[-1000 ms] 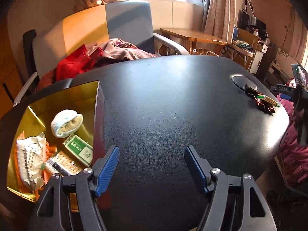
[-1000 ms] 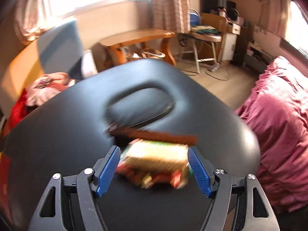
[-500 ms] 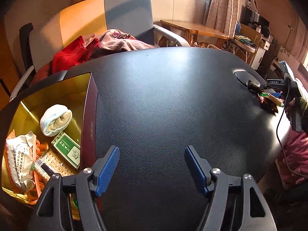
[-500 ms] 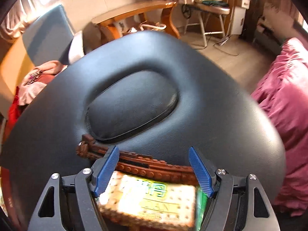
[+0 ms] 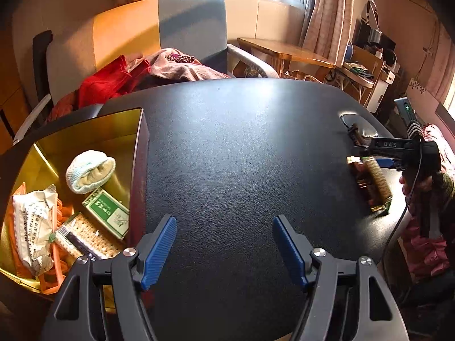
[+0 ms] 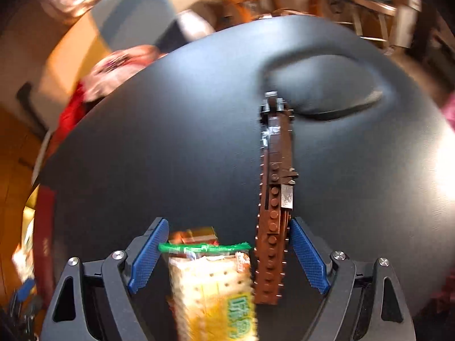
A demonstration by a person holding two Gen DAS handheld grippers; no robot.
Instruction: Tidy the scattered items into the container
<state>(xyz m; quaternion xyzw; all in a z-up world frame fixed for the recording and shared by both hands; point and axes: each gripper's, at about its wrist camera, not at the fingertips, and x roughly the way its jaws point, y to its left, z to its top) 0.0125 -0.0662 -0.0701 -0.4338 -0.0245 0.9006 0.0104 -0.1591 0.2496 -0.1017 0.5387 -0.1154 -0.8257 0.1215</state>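
A gold-lined container [image 5: 85,136] sits at the table's left and holds a rolled white sock [image 5: 91,173], a green box [image 5: 108,213], a cracker pack and a white bag. My left gripper [image 5: 224,221] hovers open and holds nothing, over the bare black table just right of the container. Far right, a hand holds my right gripper [image 5: 366,155] over a cracker pack [image 5: 376,176] and a brown brick strip [image 5: 355,136]. In the right wrist view, the right gripper [image 6: 229,223] has its jaws opening. The cracker pack [image 6: 210,284] and brick strip [image 6: 275,199] lie side by side between them, unpressed.
An oval dent [image 6: 327,85] marks the table [image 5: 241,156] beyond the brick strip. An armchair [image 5: 184,28] with red and pink clothes [image 5: 113,79] stands behind the table. Pink bedding [image 5: 426,250] lies off the right edge. A wooden table [image 5: 284,51] stands by the window.
The right gripper has swung round and come lower over the cracker pack and brick strip, which now run lengthwise between wider jaws. The left gripper has barely moved.
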